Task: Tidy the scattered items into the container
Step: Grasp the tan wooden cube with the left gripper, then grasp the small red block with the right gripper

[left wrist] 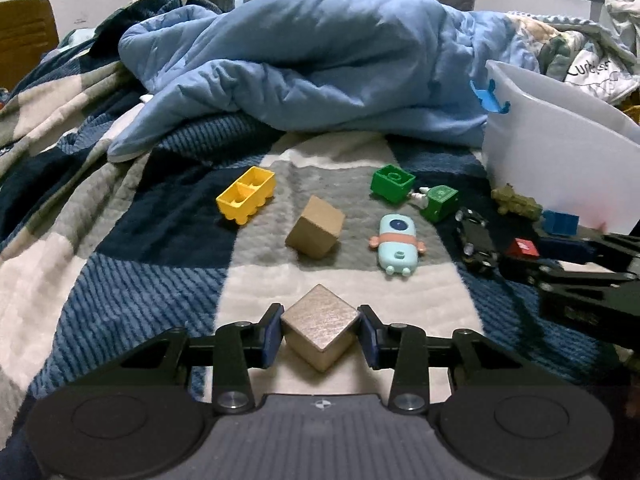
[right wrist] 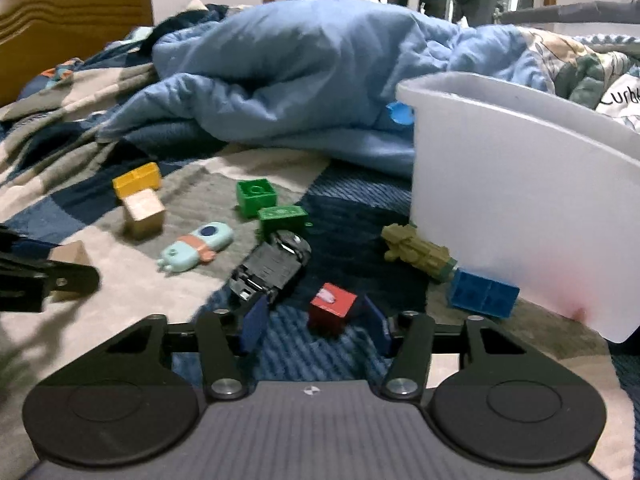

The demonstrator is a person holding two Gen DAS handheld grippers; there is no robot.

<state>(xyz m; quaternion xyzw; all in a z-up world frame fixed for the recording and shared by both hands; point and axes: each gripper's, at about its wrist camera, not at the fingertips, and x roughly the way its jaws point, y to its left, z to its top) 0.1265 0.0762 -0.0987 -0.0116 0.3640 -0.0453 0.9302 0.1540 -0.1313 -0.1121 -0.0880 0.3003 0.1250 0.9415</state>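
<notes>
Left claw (left wrist: 320, 330) clamps wooden cube (left wrist: 320, 326); no legible writing.

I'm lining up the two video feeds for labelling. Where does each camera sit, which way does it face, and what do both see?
Left wrist: low on the left gripper, facing across the bed toward the blue duvet; its pads flank a wooden cube; the right gripper shows at the right edge.
Right wrist: on the right gripper, facing the white bin; its open fingers straddle a red block.
Shared: the yellow brick, the teal robot toy, the black toy car.
</notes>
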